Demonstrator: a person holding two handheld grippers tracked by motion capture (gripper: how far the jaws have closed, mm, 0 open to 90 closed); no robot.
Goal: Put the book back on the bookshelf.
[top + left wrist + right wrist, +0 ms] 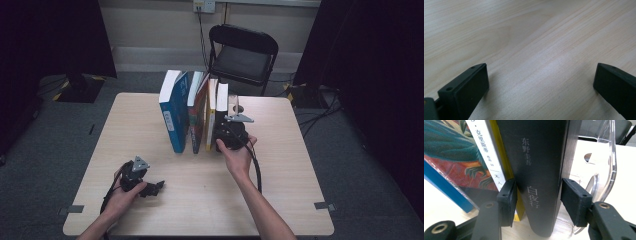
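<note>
A row of upright books stands mid-table: a blue book [172, 117], a red-and-teal one [199, 117], a thin yellow-edged one [507, 162] and a black book [539, 170] with pale characters on its spine at the right end. My right gripper [537, 197] has its jaws on either side of the black book's spine, the left pad wedged between it and the yellow book, both pads pressing. In the high view this right gripper [227, 131] sits at the row's near right end. My left gripper [152, 188] rests low at the table's front left, open over bare wood [541, 82].
A clear acrylic bookend [610, 157] stands against the black book's right side. Beyond the wooden table's [300, 165] far edge is a black chair [242, 55]. Dark curtains hang on both sides.
</note>
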